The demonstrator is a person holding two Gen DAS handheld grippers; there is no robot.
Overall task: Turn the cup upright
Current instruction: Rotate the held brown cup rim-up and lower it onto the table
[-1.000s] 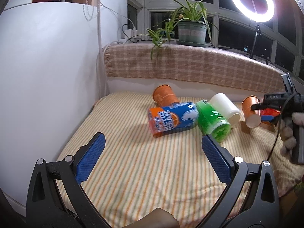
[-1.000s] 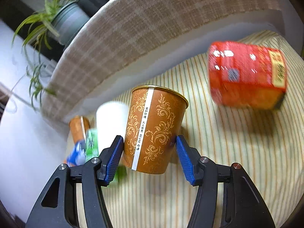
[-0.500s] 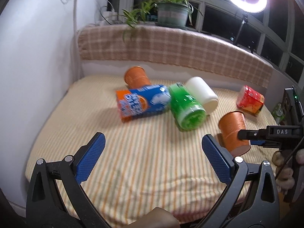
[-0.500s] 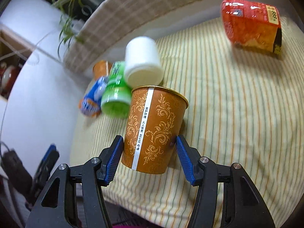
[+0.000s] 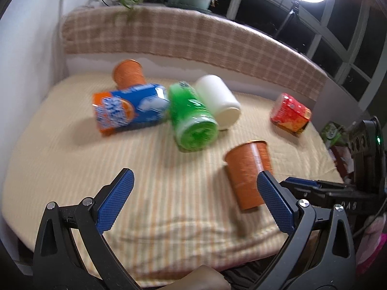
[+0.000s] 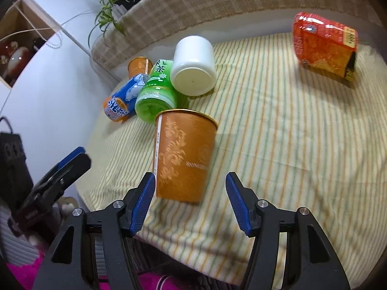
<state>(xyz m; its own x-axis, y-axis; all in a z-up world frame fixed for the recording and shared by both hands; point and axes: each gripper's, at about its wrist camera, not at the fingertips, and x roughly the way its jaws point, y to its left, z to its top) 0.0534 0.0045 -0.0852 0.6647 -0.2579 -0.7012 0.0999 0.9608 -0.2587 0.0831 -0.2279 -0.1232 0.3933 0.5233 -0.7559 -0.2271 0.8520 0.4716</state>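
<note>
An orange paper cup (image 6: 183, 157) with a gold pattern stands upright, mouth up, on the striped cloth near the table's front edge; it also shows in the left wrist view (image 5: 248, 172). My right gripper (image 6: 191, 203) is open, its blue pads on either side of the cup's base, the left pad close to it, the right pad apart. My left gripper (image 5: 193, 203) is open and empty, hovering over the front of the table to the left of the cup.
A second orange cup (image 5: 128, 73), a blue-orange can (image 5: 128, 110), a green bottle (image 5: 193, 118) and a white cup (image 5: 219, 100) lie on their sides at the back. A red packet (image 6: 324, 46) lies at the right. A checked ledge with a plant runs behind.
My right gripper has opened and let go of the orange cup, which now stands on the cloth. The left gripper has moved up and closer to the table.
</note>
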